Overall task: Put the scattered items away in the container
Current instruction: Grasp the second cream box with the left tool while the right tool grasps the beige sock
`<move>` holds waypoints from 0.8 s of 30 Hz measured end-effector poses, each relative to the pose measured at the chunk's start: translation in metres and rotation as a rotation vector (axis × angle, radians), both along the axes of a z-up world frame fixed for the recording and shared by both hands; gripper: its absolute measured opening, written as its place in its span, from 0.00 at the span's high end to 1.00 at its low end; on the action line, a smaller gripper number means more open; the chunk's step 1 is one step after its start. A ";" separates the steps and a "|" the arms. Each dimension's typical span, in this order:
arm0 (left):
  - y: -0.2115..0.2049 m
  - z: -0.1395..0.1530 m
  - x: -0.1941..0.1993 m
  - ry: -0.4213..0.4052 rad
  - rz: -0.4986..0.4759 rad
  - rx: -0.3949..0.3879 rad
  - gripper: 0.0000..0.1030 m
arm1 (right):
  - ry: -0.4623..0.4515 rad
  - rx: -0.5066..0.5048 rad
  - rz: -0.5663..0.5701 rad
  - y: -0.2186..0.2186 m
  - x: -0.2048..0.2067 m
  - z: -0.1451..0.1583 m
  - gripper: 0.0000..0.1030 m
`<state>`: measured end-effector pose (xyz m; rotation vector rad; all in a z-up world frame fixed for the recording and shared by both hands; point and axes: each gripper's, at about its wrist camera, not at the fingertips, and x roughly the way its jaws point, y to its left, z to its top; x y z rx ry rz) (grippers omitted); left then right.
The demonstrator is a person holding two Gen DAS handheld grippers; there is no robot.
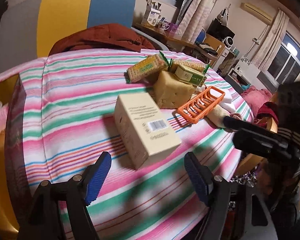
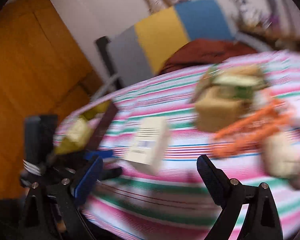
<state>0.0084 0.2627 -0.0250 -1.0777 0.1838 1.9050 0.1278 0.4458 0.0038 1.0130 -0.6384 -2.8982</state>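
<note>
Left gripper (image 1: 147, 177): hanging wide open over the near side of the table, gripping nothing — cream box just beyond the blue pads (image 1: 99, 177), not between them.
Right gripper (image 2: 150, 177): also gaping open and empty; view heavily smeared, so not much detail there.
Container (image 1: 14, 124): sitting at the far left edge of the striped cloth (image 1: 70, 100), dark-walled with a yellowish inside. Something pale and yellow seemingly lying in it already, going by the blurry right wrist view — can't tell what.
Cream box (image 1: 145, 128): lying flat, barcode up, middle of the table, nearest to both tools. Still out.
Cracker packs (image 1: 147, 68): two of them, leaning on the pile at the far side. Still out.
Yellow sponge block (image 1: 173, 92): propping up a small green-and-cream carton (image 1: 190, 75). Still out.
Orange rack (image 1: 201, 105): right of the sponge, tilted, resting partly on something white. Still out.
Pale item at right edge (image 1: 216, 116): cloth or glove maybe, too hidden to say.
Progress: looking early — most of the pile still waiting on the cloth.
Next, probably: going for the cream box, being closest and squarest to the left tool.
</note>
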 end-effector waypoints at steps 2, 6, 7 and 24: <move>0.009 0.000 0.000 0.013 0.007 -0.008 0.25 | -0.033 0.104 -0.073 0.012 0.020 0.001 0.07; 0.027 -0.002 -0.006 0.024 0.035 -0.037 0.25 | -0.110 0.194 -0.198 0.047 0.041 -0.003 0.07; 0.030 -0.003 -0.007 0.027 0.037 -0.047 0.25 | -0.121 0.204 -0.221 0.057 0.043 -0.002 0.07; 0.055 -0.029 -0.033 0.061 0.060 -0.117 0.46 | -0.418 0.433 -0.230 0.095 -0.030 -0.037 0.33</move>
